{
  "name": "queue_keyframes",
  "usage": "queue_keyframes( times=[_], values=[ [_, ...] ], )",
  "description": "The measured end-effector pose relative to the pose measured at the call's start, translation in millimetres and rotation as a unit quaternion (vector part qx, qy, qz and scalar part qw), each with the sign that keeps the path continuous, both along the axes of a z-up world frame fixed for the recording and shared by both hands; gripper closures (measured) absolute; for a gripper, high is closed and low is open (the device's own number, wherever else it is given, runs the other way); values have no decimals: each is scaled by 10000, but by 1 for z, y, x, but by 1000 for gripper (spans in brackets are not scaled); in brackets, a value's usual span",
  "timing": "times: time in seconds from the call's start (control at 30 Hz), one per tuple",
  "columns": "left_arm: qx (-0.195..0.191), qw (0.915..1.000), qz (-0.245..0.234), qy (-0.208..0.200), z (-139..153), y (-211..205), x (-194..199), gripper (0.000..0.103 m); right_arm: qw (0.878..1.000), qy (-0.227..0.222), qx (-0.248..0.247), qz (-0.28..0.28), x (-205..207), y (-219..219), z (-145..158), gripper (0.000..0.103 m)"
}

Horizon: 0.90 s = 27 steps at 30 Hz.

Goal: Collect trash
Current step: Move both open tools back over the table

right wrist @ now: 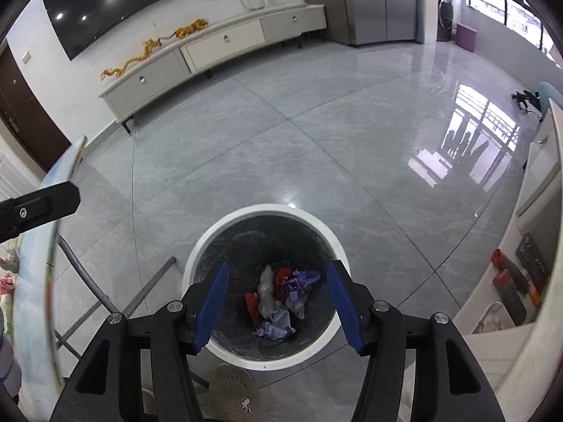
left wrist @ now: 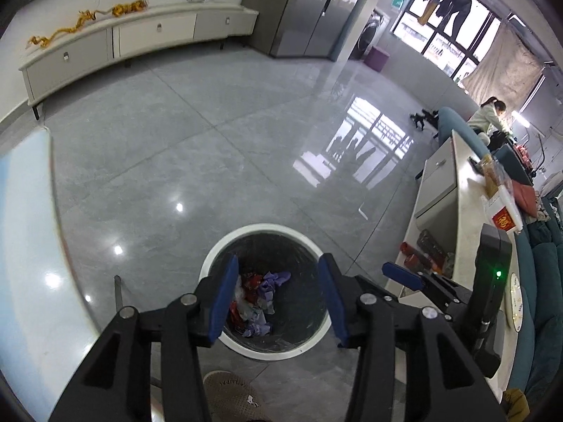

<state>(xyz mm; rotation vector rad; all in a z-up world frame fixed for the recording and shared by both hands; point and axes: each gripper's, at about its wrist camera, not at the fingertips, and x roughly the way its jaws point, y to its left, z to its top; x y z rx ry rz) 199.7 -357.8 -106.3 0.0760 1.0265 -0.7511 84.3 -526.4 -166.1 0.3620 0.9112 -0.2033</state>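
Grey tiled floor (right wrist: 316,147), glossy, reflecting a window. Long white cabinet (right wrist: 225,45) against the far wall, with a yellow ornament (right wrist: 151,51) on top and a dark screen (right wrist: 116,3) mounted above.

Round white-rimmed bin (right wrist: 267,211) standing on the floor, lined with a dark bag, directly below both tools. Trash (right wrist: 281,299) heaped at the bottom of the bin: crumpled purple, red and clear wrappers.

Left gripper (left wrist: 278,299): blue-padded jaws spread apart, nothing between them, poised over the bin mouth. Right gripper (right wrist: 278,306): jaws likewise spread and empty, framing the heap from above; also visible at the right edge of the left view.

Pale round table edge (right wrist: 38,246) to the left. White counter (left wrist: 468,211) to the right, carrying boxes. Slipper toe (right wrist: 235,390) just beside the near rim of the bin.
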Motion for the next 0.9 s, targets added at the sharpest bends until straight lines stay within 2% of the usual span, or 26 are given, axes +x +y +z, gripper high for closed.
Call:
queue_keyframes(
  times=[0.13,0.27,0.5,0.67,0.8,0.9],
  values=[
    [-310,9985,201,-414,40,28,-18,57,9997,-219,-109,-88,-16,10,28,47],
    [-609,9931,372,-926,85,72,-42,57,9979,-580,-285,-43,-32,31,67,47],
    [-678,9842,778,-1439,135,169,-82,57,9886,-1402,-474,289,-60,88,140,47],
    [-446,9679,1474,-1985,159,275,-110,57,9764,-1934,-562,777,-83,139,177,46],
    [-230,9541,2077,-2143,160,359,-129,57,9694,-2104,-581,1119,-92,176,192,46],
    [-25,9403,2623,-2166,155,432,-143,57,9633,-2206,-642,1386,-94,206,201,46]
  ],
)
